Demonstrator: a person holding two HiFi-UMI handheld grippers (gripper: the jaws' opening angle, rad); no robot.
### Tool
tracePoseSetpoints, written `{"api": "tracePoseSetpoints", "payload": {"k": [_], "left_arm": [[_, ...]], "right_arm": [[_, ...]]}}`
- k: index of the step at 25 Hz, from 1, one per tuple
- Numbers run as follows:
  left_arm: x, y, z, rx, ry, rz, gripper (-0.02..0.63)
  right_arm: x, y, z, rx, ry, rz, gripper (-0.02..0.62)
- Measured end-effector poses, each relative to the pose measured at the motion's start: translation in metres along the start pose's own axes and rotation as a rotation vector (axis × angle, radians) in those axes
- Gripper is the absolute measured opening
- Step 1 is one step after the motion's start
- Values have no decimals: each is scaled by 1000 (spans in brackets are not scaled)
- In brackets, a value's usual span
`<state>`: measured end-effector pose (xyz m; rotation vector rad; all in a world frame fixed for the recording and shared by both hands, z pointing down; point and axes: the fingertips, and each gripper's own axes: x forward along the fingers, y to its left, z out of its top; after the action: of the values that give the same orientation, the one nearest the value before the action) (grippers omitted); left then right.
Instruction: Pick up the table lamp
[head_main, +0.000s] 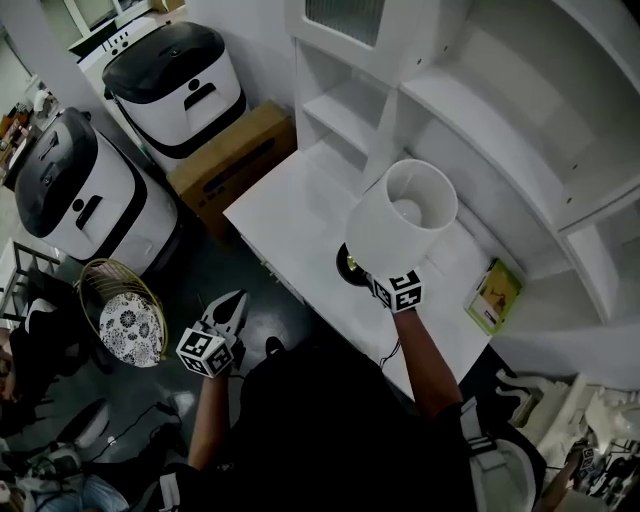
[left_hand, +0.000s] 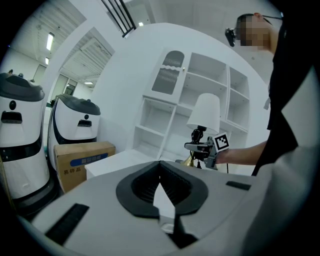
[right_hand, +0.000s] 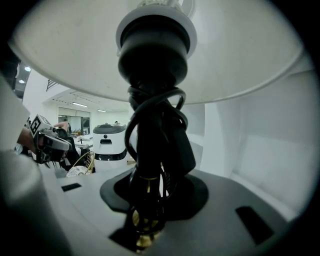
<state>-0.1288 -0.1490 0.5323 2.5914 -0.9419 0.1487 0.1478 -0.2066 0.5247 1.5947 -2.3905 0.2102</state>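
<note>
Against the wall, a white shelf; in front of it, a white table. To the left on the floor, two white robots, a box beside the table, and a wire basket with a patterned plate in it.

Over the table's near part, the lamp: upright, white shade on top, dark base low by the tabletop. Cannot tell whether touching it. Near the table's right end, a booklet, lying flat, well apart from the lamp.

Right gripper: partly closed, clamped on the lamp's black stem below the socket, with the cord looped round the stem just above the jaws.

Left gripper: out beyond the table's edge, over the floor, well apart from the lamp. Jaws together, nothing between them.
</note>
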Motion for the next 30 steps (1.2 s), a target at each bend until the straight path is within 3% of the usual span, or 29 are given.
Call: {"api": "tracePoseSetpoints", "payload": {"k": [30], "left_arm": [[1, 0, -5, -21, -18, -10, 11]], "right_arm": [[-7, -9, 10, 5, 14, -15, 120]]}}
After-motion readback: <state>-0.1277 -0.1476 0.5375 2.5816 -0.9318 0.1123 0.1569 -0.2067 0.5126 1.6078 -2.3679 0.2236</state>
